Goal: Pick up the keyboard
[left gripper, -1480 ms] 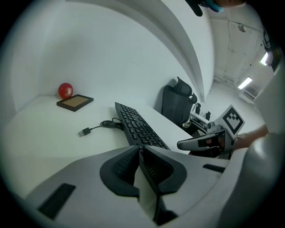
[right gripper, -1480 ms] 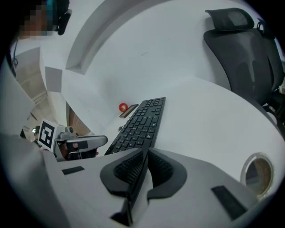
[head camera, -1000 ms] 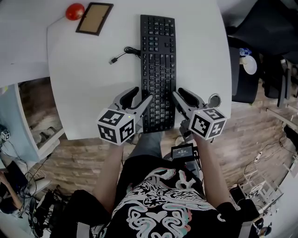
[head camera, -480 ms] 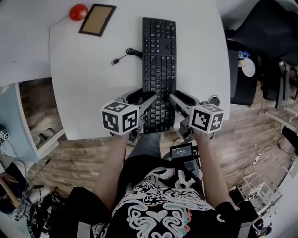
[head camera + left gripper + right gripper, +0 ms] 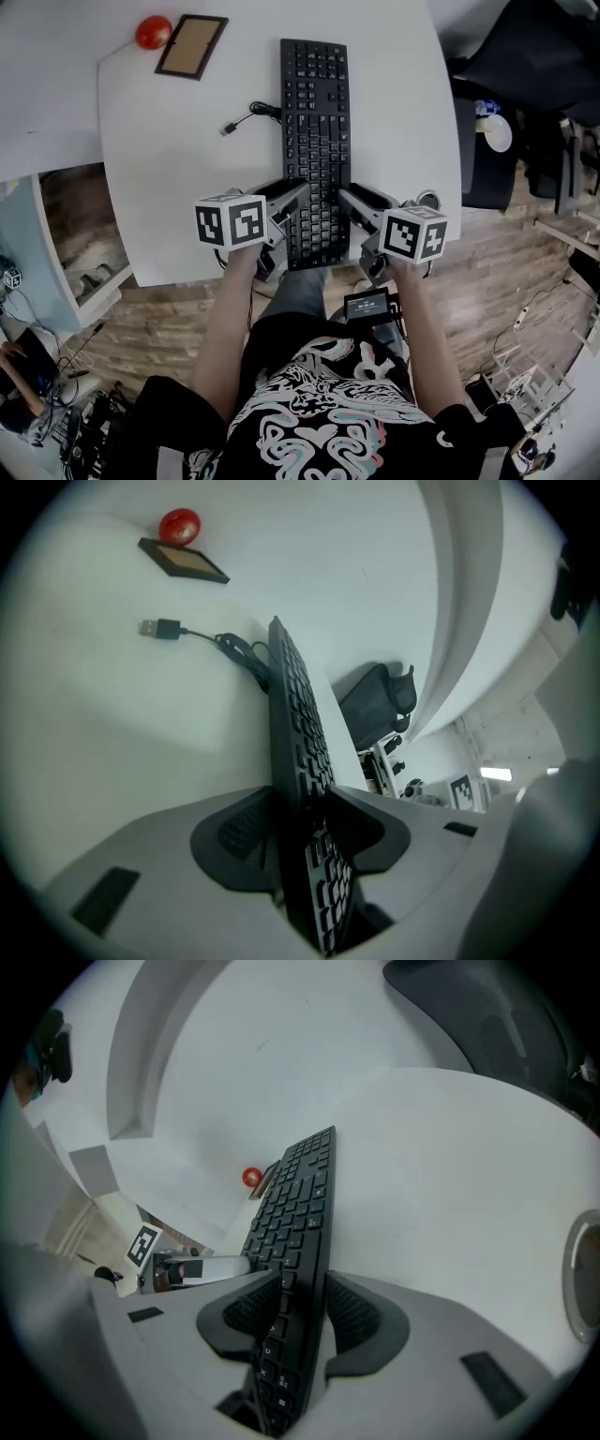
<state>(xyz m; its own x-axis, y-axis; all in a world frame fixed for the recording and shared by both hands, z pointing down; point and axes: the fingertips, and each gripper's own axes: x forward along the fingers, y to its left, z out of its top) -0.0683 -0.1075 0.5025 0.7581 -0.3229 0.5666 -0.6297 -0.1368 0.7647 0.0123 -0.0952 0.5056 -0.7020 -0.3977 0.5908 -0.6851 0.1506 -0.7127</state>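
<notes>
A black keyboard (image 5: pixel 317 112) lies lengthwise on the white table (image 5: pixel 169 187), its near end at the front edge. My left gripper (image 5: pixel 294 193) is at its near-left side. In the left gripper view the keyboard (image 5: pixel 292 696) runs edge-on between the pads of the left gripper (image 5: pixel 298 822); these jaws have just been closing and press on it. My right gripper (image 5: pixel 345 197) is at the near-right side. In the right gripper view the keyboard (image 5: pixel 302 1199) passes between the jaws of the right gripper (image 5: pixel 302 1312), which have just been opening and stand slightly apart from it.
The keyboard's USB cable (image 5: pixel 246 114) curls left of it. A red ball (image 5: pixel 153 32) and a brown framed board (image 5: pixel 191 46) lie at the far left. A round metal fitting (image 5: pixel 430 200) sits at the table's right edge, with a dark chair (image 5: pixel 502 141) beyond.
Both grippers have closed in on the keyboard's near end from either side. The left gripper has rolled, so its marker cube shows a different face. The right barely moved.
</notes>
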